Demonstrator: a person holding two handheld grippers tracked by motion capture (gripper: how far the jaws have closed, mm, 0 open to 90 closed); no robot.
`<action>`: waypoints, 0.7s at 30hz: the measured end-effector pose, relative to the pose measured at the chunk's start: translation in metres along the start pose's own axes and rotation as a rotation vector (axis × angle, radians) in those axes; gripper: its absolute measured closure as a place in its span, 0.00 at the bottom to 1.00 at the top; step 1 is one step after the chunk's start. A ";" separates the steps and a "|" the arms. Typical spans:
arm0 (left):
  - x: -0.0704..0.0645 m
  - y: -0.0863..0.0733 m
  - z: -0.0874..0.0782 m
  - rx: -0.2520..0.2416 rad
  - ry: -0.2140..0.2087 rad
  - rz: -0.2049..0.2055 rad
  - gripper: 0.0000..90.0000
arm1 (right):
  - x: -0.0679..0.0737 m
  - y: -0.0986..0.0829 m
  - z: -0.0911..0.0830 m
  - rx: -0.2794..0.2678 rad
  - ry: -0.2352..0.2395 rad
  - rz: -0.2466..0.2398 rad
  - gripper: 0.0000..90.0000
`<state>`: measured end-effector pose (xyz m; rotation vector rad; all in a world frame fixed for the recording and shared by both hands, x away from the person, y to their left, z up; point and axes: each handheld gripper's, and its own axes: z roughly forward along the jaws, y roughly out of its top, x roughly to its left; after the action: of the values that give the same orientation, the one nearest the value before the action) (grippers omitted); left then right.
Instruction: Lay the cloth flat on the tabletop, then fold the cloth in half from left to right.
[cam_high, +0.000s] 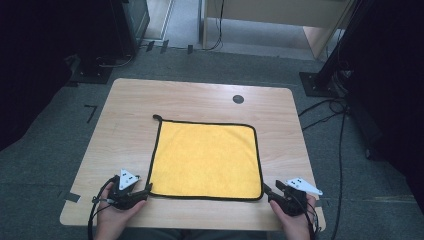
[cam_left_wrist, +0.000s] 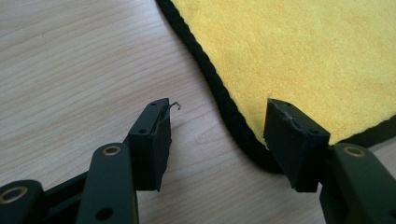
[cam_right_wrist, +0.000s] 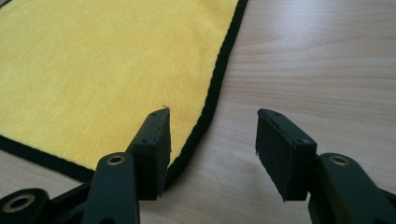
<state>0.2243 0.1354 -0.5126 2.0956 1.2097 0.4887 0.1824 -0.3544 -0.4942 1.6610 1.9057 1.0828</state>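
A yellow cloth (cam_high: 206, 159) with black edging lies flat in the middle of the wooden table (cam_high: 130, 100), a small hanging loop at its far left corner. My left gripper (cam_high: 148, 190) sits at the cloth's near left corner, open, its jaws straddling the black hem (cam_left_wrist: 233, 116) with nothing pinched. My right gripper (cam_high: 266, 189) rests at the near right corner, open as well. In the right gripper view the cloth's rounded corner (cam_right_wrist: 191, 140) lies between the two jaws. A hand holds each gripper at the table's near edge.
A round black grommet (cam_high: 238, 99) is set in the tabletop behind the cloth. Black stands and cables (cam_high: 330, 107) sit on the grey carpet to the right and far left. A light wooden cabinet (cam_high: 280, 15) stands beyond the table.
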 end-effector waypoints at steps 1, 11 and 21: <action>0.000 0.000 0.000 -0.003 -0.001 -0.002 0.46 | 0.000 0.001 0.000 0.000 0.003 -0.006 0.49; 0.000 -0.003 0.001 -0.029 0.002 -0.007 0.45 | 0.021 0.033 0.013 -0.035 0.033 -0.108 0.48; -0.001 -0.004 0.001 -0.035 0.005 -0.011 0.44 | 0.038 0.078 0.045 -0.056 0.056 -0.133 0.48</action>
<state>0.2224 0.1357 -0.5160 2.0584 1.2062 0.5070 0.2572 -0.3054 -0.4561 1.4656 1.9711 1.1288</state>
